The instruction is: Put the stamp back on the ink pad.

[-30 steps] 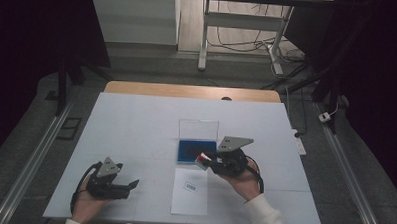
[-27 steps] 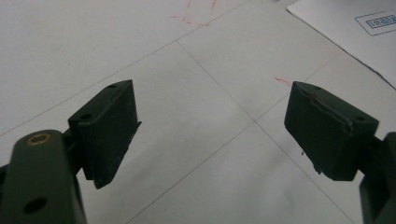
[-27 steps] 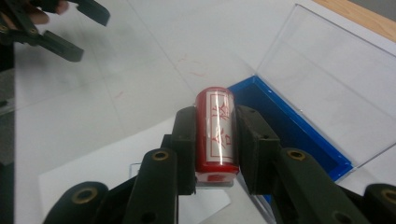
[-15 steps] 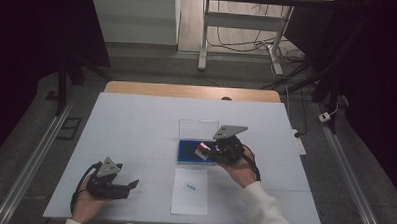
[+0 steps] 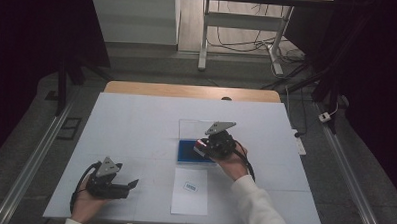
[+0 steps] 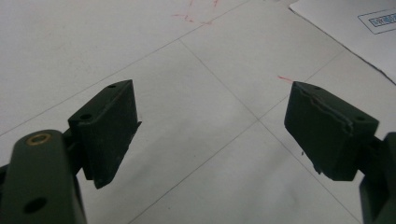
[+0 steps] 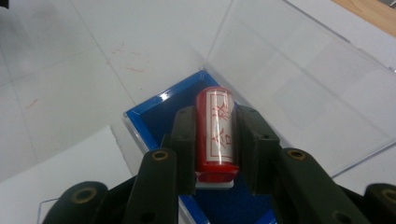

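Right gripper (image 7: 212, 140) is clamped on the red stamp (image 7: 215, 133), holding it over the blue pad (image 7: 149, 116) of the open ink box (image 5: 198, 142), centre of the high view. The clear lid (image 7: 299, 79) stands open behind it. The stamp looks just above or at the pad; contact cannot be told. Judgement: inking step in hand, stamping the paper still to do.

Left gripper (image 6: 210, 130) is released, jaws wide apart with nothing between, resting on the counter (image 5: 136, 125) at lower left of the high view.

Count: one stamp, one ink box, one paper sheet (image 5: 189, 192) with one small printed label (image 5: 190, 186), two grippers.
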### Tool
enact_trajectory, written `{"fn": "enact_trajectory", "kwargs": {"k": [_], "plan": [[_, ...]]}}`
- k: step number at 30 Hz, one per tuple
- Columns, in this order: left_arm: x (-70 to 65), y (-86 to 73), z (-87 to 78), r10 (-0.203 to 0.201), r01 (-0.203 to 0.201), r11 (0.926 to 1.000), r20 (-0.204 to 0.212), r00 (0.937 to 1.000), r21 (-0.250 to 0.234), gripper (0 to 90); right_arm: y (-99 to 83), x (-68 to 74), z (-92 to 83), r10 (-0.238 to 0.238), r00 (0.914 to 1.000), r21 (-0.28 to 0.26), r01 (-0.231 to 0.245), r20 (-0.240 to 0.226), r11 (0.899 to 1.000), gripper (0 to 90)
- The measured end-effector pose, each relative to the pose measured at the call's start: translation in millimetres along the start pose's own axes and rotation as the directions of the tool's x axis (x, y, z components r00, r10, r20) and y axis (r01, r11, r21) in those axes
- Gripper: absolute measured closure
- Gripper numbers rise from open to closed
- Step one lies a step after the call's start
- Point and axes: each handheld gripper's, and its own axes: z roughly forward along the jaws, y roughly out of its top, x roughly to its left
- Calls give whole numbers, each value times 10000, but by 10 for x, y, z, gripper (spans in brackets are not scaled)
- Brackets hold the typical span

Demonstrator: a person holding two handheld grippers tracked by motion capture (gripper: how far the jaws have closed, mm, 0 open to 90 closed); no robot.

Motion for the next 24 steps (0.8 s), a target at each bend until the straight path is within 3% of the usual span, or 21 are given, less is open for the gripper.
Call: {"fn": "enact_trajectory", "kwargs": {"k": [9, 14, 19, 24], "plan": [[15, 3, 9, -17, 17, 10000, -8, 10000, 18, 176, -13, 4, 119, -126, 9999, 278, 125, 37, 9995, 675], [14, 5, 9, -25, 25, 10000, 11, 10000, 21, 176, -21, 3, 109, -182, 9998, 327, 180, 50, 9993, 573], [26, 13, 9, -81, 81, 10000, 52, 10000, -18, 175, -73, 2, -57, 234, 9997, -350, -230, 118, 9991, 423], [36, 16, 10, -123, 123, 9999, 100, 9999, -31, 175, -214, 1, -293, 109, 9978, -776, -58, 661, 9970, 369]]}}
